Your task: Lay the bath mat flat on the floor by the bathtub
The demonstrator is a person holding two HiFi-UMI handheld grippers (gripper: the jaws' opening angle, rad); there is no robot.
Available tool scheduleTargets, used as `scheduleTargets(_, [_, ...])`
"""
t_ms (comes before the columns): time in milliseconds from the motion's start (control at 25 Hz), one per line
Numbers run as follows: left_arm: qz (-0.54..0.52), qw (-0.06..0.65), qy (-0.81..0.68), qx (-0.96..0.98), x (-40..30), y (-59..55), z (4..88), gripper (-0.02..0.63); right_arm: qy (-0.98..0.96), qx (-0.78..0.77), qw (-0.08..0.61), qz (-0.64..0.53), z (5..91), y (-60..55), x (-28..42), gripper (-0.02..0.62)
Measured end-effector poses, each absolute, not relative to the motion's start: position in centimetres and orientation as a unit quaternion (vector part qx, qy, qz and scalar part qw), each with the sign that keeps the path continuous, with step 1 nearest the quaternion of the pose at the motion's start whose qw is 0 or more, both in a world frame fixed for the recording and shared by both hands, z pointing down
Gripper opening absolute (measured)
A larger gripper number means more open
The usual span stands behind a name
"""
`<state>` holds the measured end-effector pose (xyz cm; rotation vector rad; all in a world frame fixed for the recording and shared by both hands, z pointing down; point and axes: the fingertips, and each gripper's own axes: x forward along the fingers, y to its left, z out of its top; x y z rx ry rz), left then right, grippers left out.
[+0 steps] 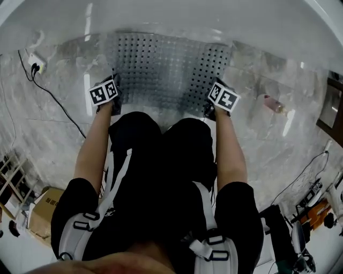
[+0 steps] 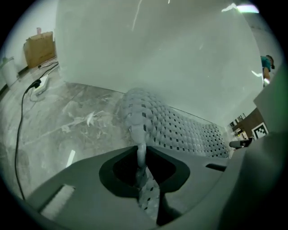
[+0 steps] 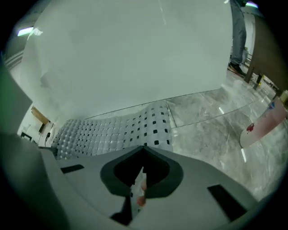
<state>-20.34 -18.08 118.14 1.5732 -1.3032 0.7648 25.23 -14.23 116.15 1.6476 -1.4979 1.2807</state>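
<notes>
The grey perforated bath mat [image 1: 161, 69] lies spread on the marble floor against the white bathtub [image 1: 161, 16]. My left gripper [image 1: 114, 103] is at its near left corner and my right gripper [image 1: 212, 109] at its near right corner, both pointing steeply down. In the left gripper view the bath mat [image 2: 180, 130] humps up and its edge runs pinched between the jaws of the left gripper [image 2: 141, 168]. In the right gripper view the bath mat [image 3: 121, 130] lies low, and its corner sits clamped in the right gripper [image 3: 139, 184].
A power strip [image 1: 36, 64] with a black cable lies on the floor at the left. A pink bottle [image 1: 272, 104] lies to the mat's right. A cardboard box [image 1: 45, 206] and clutter stand behind at the left, dark furniture [image 1: 333, 107] at the right.
</notes>
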Motion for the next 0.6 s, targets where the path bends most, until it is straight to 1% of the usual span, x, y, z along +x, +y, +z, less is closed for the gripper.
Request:
scheduleTargets(80, [0.322, 0.471, -0.530, 0.627, -21.1, -18.0, 119.3, 0.072, -0.568, 0.607, 0.295, 0.471, 116.3, -14.2, 25.2, 0.005])
scheduleTargets(160, [0.343, 0.460, -0.532, 0.623, -21.7, -18.4, 119.7, 0.117, -0.573, 0.603, 0.301, 0.466, 116.2, -14.2, 24.9, 0.005])
scheduleTargets(200, [0.354, 0.447, -0.534, 0.624, -22.0, -18.6, 119.6, 0.175, -0.577, 0.600, 0.303, 0.463, 116.2, -14.2, 24.7, 0.005])
scheduleTargets(240, [0.362, 0.431, -0.538, 0.628, -22.2, -18.8, 119.4, 0.205, -0.581, 0.597, 0.305, 0.461, 116.2, -14.1, 24.4, 0.005])
scheduleTargets(320, [0.372, 0.399, -0.544, 0.638, -22.5, -19.2, 118.3, 0.215, -0.591, 0.591, 0.310, 0.453, 115.9, -14.2, 24.0, 0.005])
scheduleTargets(400, [0.373, 0.374, -0.546, 0.650, -22.3, -19.3, 116.3, 0.210, -0.597, 0.590, 0.311, 0.446, 114.8, -14.7, 23.7, 0.005])
scheduleTargets(440, [0.372, 0.365, -0.546, 0.656, -22.1, -19.4, 115.0, 0.152, -0.599, 0.592, 0.307, 0.444, 113.7, -15.0, 23.7, 0.005])
scheduleTargets(480, [0.369, 0.356, -0.548, 0.661, -21.9, -19.7, 113.2, 0.014, -0.599, 0.595, 0.301, 0.443, 112.3, -15.4, 23.6, 0.005])
scheduleTargets(600, [0.343, 0.357, -0.542, 0.679, -20.0, -20.7, 105.7, 0.005, -0.606, 0.604, 0.281, 0.435, 105.4, -16.7, 23.0, 0.005])
